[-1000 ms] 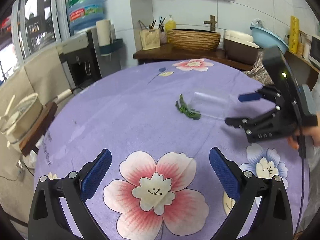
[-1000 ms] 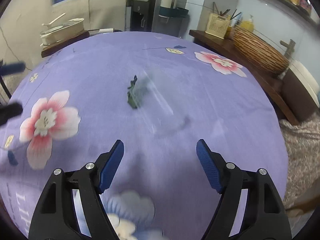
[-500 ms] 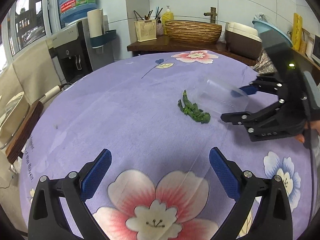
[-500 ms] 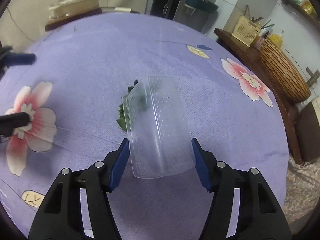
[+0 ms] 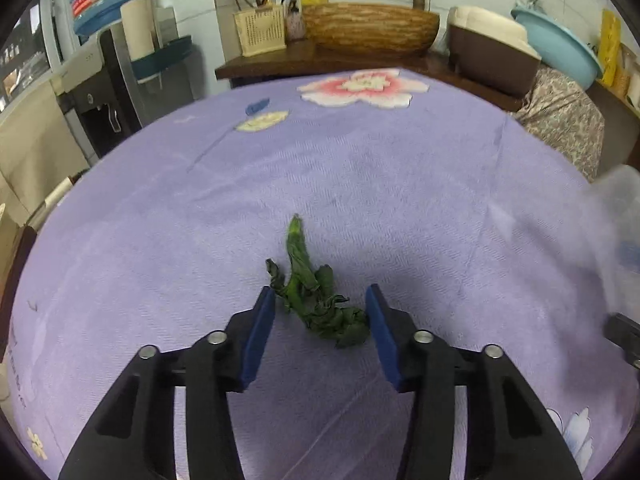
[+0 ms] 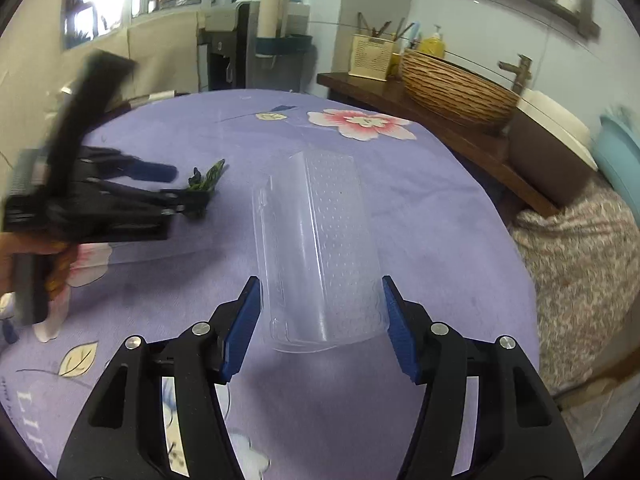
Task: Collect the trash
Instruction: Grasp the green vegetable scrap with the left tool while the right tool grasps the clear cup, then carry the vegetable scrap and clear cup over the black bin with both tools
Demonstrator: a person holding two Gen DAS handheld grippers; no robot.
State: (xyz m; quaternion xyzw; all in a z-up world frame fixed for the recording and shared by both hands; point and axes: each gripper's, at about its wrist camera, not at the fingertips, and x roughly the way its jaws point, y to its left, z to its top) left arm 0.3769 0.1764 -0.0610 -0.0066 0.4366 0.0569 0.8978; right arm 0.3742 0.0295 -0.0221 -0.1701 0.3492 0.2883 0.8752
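Observation:
A wilted green leafy scrap (image 5: pixel 316 296) lies on the purple flowered tablecloth (image 5: pixel 400 184). My left gripper (image 5: pixel 320 312) is open with its blue pads on either side of the scrap's near end. In the right wrist view the left gripper (image 6: pixel 176 188) reaches the scrap (image 6: pixel 206 178) from the left. My right gripper (image 6: pixel 320 312) is shut on a clear plastic container (image 6: pixel 320 248) and holds it above the table. The container shows as a blur at the right edge of the left wrist view (image 5: pixel 620 216).
A wooden counter (image 5: pixel 360 60) behind the table carries a woven basket (image 5: pixel 372 28), a utensil holder (image 5: pixel 260 34) and a brown-and-cream pot (image 5: pixel 492 52). A water dispenser (image 5: pixel 120 72) stands at the back left. A patterned cloth (image 6: pixel 576 256) lies off the table's right edge.
My left gripper moved forward to the green scrap and narrowed around it. My right gripper lifted the clear container off the table and away to the right.

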